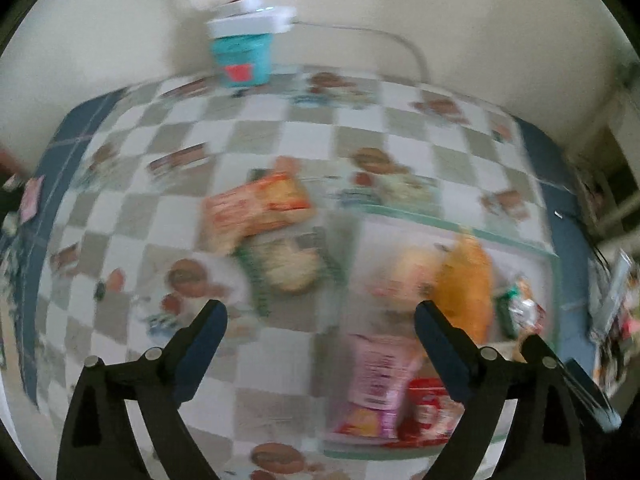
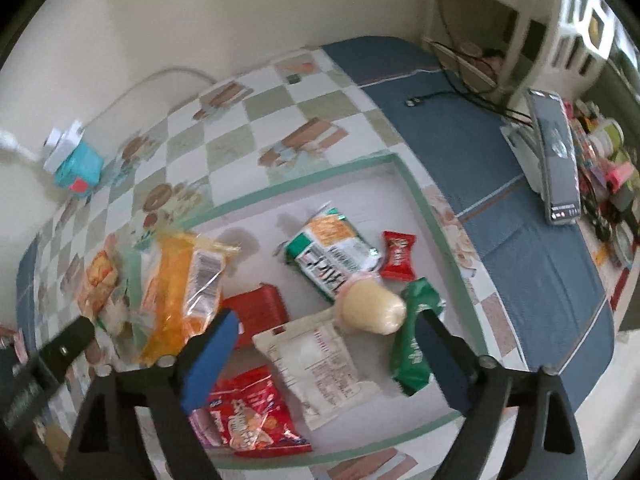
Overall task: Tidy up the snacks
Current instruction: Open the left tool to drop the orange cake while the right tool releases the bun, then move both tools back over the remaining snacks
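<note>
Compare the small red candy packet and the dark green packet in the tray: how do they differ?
Colour: the small red candy packet is red with light print; the dark green packet is dark green. Size: the red one looks much smaller and squarish; the green one is long. Place: the red one lies beside the green-and-orange wrapper; the green one lies nearer the tray rim, next to the pale round bun. Both lie inside the tray, ungripped.

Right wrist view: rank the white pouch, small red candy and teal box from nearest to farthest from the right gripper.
1. White pouch, in the tray between the open right gripper fingers.
2. Small red candy, farther up, right side of the tray.
3. Teal box, far left by the wall.
</note>
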Motion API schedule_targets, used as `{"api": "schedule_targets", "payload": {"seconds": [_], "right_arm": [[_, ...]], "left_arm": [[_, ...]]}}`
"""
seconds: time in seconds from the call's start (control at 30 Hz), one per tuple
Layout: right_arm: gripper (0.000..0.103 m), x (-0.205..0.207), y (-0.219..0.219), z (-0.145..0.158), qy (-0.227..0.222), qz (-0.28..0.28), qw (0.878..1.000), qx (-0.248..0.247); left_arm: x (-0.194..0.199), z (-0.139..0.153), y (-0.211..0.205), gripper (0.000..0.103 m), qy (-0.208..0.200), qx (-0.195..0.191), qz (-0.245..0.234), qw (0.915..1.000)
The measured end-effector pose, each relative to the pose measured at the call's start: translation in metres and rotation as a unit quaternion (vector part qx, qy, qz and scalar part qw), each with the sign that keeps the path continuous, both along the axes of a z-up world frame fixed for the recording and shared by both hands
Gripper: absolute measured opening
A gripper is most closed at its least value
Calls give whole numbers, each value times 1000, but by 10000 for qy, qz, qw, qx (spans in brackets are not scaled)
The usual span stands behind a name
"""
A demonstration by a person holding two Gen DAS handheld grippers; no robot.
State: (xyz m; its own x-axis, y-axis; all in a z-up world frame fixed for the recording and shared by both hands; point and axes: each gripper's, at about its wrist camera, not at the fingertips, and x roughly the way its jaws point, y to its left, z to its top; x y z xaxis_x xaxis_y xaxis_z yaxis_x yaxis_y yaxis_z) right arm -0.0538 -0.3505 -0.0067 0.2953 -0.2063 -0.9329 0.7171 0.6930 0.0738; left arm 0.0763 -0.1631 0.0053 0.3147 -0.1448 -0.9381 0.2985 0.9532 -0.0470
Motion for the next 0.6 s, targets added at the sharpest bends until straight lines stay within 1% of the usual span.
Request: {"api": "schedule_targets", "payload": {"seconds": [0.1,0.17,0.27,0.33,0.47,0.6], "right_arm": [[99,5,12,2,-2,133,9999,-43],[101,9,21,3,28,221,9997,-132],[102,17,38,6,61,428,9988,-240],[102,23,49,7,54,573,9980,-262],[102,33,70,11,42,770,9964,-348],[102,43,87,13,7,921,9951,-361]], "left_arm": [[8,-5,28,95,-104,276,469,9985],[10,-8,45,95,-145,391,660,9969],[15,-13,70,96,-93,529,950,9940],[20,-14,84,96,-79,549,1116,9922],[24,-10,105,96,-129,546,1286,9901],[31,-10,123,96,-81,472,1445,9883]]}}
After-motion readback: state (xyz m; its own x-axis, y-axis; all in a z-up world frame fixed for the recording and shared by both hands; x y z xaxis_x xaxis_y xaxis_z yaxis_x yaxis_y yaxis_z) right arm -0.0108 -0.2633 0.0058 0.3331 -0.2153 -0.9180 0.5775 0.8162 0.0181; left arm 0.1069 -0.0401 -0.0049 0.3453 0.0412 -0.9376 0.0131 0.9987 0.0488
